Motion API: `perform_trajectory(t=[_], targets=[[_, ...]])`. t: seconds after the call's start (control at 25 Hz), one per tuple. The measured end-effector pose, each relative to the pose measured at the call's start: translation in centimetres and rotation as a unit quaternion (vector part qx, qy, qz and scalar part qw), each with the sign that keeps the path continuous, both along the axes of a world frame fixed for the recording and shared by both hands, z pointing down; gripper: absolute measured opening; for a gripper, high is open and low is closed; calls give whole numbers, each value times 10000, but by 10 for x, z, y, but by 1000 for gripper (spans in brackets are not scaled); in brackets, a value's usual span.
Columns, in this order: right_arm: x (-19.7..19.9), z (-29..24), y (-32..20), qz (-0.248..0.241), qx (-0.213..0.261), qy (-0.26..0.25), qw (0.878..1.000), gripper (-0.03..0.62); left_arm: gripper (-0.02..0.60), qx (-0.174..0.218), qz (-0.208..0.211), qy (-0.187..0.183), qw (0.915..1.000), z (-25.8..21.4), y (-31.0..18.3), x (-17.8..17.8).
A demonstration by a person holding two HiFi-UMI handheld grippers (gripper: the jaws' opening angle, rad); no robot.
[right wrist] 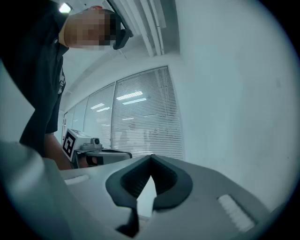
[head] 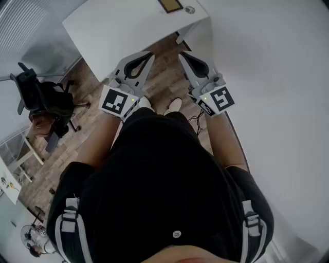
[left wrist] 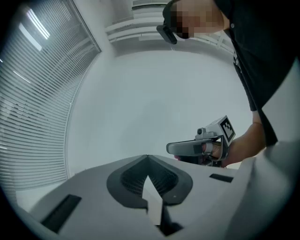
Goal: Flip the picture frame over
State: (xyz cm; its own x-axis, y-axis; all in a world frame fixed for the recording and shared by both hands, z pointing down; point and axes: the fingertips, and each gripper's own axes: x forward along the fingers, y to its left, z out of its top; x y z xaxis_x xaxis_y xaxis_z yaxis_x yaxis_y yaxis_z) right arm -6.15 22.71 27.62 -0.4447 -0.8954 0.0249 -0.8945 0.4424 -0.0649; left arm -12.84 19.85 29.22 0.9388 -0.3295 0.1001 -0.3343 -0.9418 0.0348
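Note:
The picture frame point(head: 170, 5) is a small brown rectangle lying flat at the far side of the white table point(head: 123, 28), cut by the top edge of the head view. My left gripper point(head: 149, 54) and right gripper point(head: 182, 55) are held level in front of my body, short of the table's near edge and well away from the frame. Both are shut with nothing between the jaws. The left gripper view shows its own tips point(left wrist: 148, 157) meeting, with the right gripper point(left wrist: 170, 149) beside it. The right gripper view shows its tips point(right wrist: 151, 157) closed against a wall and blinds.
A small round grey object point(head: 189, 10) lies next to the frame. A black office chair point(head: 43, 100) stands on the wooden floor at the left. A white wall point(head: 277, 67) runs along the right. A fan point(head: 35, 238) stands at the bottom left.

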Motion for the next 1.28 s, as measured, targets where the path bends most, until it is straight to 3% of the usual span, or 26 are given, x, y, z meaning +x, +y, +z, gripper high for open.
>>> perform_trajectory(t=[0.32,0.72,1.0,1.08,1.28], targets=[[1,-1,24,-386,17,-419,9984,-3,8,37,-295,238,9993,-2,36,6],[15,-4,38,-506,8,-318,9982,-2,8,-3,-578,155,9982,0,52,11],[26,-4,49,-388,26,-320,9987,3,8,-125,-597,319,9976,-2,63,14],[29,-4,52,-343,18,-349,9988,92,8,-102,-641,295,9975,-2,67,13],[38,-4,57,-262,10,-303,9992,192,8,-95,-704,301,9970,-3,73,15]])
